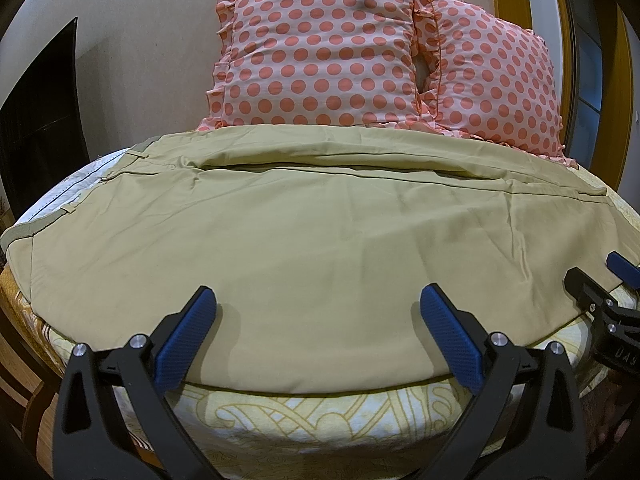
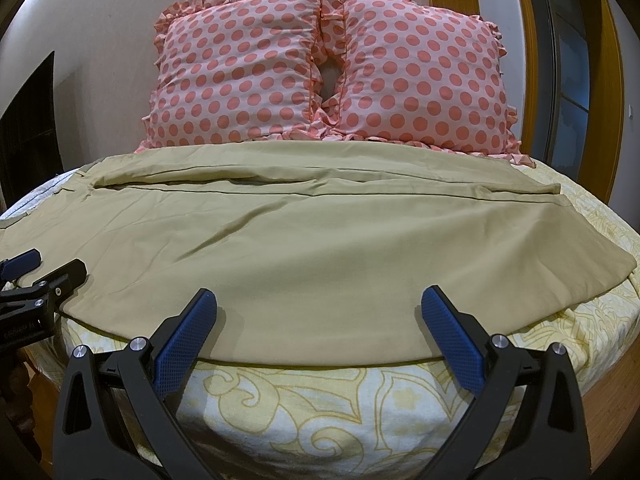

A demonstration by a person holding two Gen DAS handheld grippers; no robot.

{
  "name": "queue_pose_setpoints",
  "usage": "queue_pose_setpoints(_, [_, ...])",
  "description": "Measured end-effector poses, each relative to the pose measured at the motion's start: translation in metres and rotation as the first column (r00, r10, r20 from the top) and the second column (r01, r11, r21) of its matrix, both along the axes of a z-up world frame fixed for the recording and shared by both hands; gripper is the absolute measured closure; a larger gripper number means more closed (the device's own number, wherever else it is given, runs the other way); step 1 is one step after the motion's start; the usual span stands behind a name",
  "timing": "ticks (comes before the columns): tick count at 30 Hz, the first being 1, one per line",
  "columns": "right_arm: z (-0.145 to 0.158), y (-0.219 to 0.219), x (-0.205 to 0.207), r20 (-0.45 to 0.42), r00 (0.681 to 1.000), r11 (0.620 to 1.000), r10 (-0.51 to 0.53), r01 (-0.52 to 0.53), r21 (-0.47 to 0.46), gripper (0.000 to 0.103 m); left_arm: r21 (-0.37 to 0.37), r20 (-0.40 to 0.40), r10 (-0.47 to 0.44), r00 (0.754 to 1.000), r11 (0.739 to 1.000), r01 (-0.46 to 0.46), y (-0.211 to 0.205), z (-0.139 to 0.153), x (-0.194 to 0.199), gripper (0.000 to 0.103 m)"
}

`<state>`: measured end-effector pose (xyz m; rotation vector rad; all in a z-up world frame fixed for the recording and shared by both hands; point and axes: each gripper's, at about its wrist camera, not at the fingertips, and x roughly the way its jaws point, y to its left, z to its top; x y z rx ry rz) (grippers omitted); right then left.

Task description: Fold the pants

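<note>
Bed [image 2: 320, 412], yellow-patterned sheet. Khaki pants [image 2: 304, 264] spread flat across frame centre. Two polka-dot pillows [image 2: 332, 80] at upper centre, touching pants' far edge.

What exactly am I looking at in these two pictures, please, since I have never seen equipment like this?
Each picture comes from a fisheye camera mounted on a hand-held two-finger gripper, looking forward along its blue-padded fingers. One shows the left gripper, the other the right gripper; each also appears at the edge of the other's view. Both are open and hold nothing. Khaki pants lie spread flat on a bed with a yellow patterned sheet. Two polka-dot pillows lean against the wall behind.
</note>
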<state>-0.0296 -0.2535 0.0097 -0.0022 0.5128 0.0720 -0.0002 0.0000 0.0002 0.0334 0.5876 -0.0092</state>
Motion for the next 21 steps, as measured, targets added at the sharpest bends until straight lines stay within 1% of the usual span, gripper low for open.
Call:
queue_pose_setpoints(2, [0.001, 0.0, -0.001, 0.008, 1.0, 1.0, 0.014, -0.014, 0.0, 0.001, 0.002, -0.009, -0.004, 1.0, 1.0, 0.004, -0.003, 0.003, 0.001, 0.002])
queue_pose_setpoints(3, [0.002, -0.001, 0.002, -0.005, 1.0, 1.0, 0.031, -0.031, -0.001, 0.001, 0.002, -0.018, -0.009, 1.0, 1.0, 0.009, -0.003, 0.005, 0.003, 0.002])
queue_pose_setpoints(5, [0.009, -0.008, 0.012, -0.066, 0.995, 0.997, 0.073, -0.073, 0.002, 0.001, 0.003, -0.029, -0.017, 0.999, 1.0, 0.017, -0.002, 0.005, 0.004, 0.002])
queue_pose_setpoints(6, [0.017, -0.013, 0.019, -0.096, 0.992, 0.997, 0.078, -0.077, 0.01, 0.001, 0.009, -0.045, -0.019, 0.999, 1.0, 0.019, -0.001, 0.008, 0.008, 0.002])
queue_pose_setpoints(7, [0.027, -0.022, 0.023, -0.094, 0.993, 0.998, 0.066, -0.064, 0.024, 0.001, 0.016, -0.047, -0.014, 0.999, 1.0, 0.015, -0.001, 0.009, 0.009, 0.002])
queue_pose_setpoints(9, [0.051, -0.041, 0.035, -0.063, 0.997, 0.998, 0.035, -0.031, 0.056, 0.001, 0.045, -0.014, -0.003, 1.0, 0.999, 0.004, 0.002, 0.02, 0.014, 0.002])
queue_pose_setpoints(10, [0.07, -0.057, 0.048, -0.039, 0.999, 0.997, -0.004, 0.007, 0.076, 0.001, 0.052, 0.002, 0.0, 1.0, 0.999, 0.0, 0.005, 0.026, 0.014, 0.002])
queue_pose_setpoints(11, [0.08, -0.067, 0.059, -0.032, 0.999, 0.996, -0.031, 0.034, 0.084, 0.001, 0.059, 0.019, 0.004, 1.0, 0.998, -0.005, 0.006, 0.033, 0.018, 0.002])
queue_pose_setpoints(13, [0.101, -0.091, 0.095, -0.047, 0.993, 0.99, -0.105, 0.109, 0.089, 0.001, 0.069, 0.042, 0.021, 0.999, 0.997, -0.024, 0.007, 0.047, 0.028, 0.002])
queue_pose_setpoints(14, [0.109, -0.105, 0.122, -0.073, 0.985, 0.983, -0.155, 0.162, 0.088, 0.001, 0.071, 0.052, 0.022, 0.998, 0.997, -0.026, 0.007, 0.052, 0.032, 0.002])
queue_pose_setpoints(16, [0.114, -0.129, 0.173, -0.121, 0.963, 0.965, -0.242, 0.251, 0.072, 0.001, 0.079, 0.075, 0.026, 0.997, 0.996, -0.032, 0.006, 0.062, 0.045, 0.002])
queue_pose_setpoints(17, [0.112, -0.145, 0.208, -0.164, 0.938, 0.947, -0.307, 0.319, 0.051, 0.001, 0.086, 0.084, 0.031, 0.996, 0.996, -0.038, 0.006, 0.065, 0.051, 0.002])
queue_pose_setpoints(18, [0.108, -0.156, 0.232, -0.202, 0.918, 0.933, -0.342, 0.357, 0.04, 0.001, 0.091, 0.091, 0.037, 0.995, 0.995, -0.045, 0.005, 0.068, 0.058, 0.002])
queue_pose_setpoints(19, [0.101, -0.171, 0.258, -0.252, 0.887, 0.913, -0.386, 0.406, 0.032, 0.001, 0.094, 0.092, 0.047, 0.995, 0.994, -0.055, 0.006, 0.069, 0.066, 0.002])
queue_pose_setpoints(20, [0.092, -0.187, 0.288, -0.31, 0.847, 0.886, -0.431, 0.462, 0.032, 0.001, 0.09, 0.088, 0.054, 0.995, 0.994, -0.062, 0.007, 0.07, 0.075, 0.002])
queue_pose_setpoints(21, [0.083, -0.2, 0.308, -0.35, 0.814, 0.862, -0.463, 0.506, 0.039, 0.004, 0.079, 0.078, 0.06, 0.995, 0.995, -0.067, 0.009, 0.07, 0.083, 0.002])
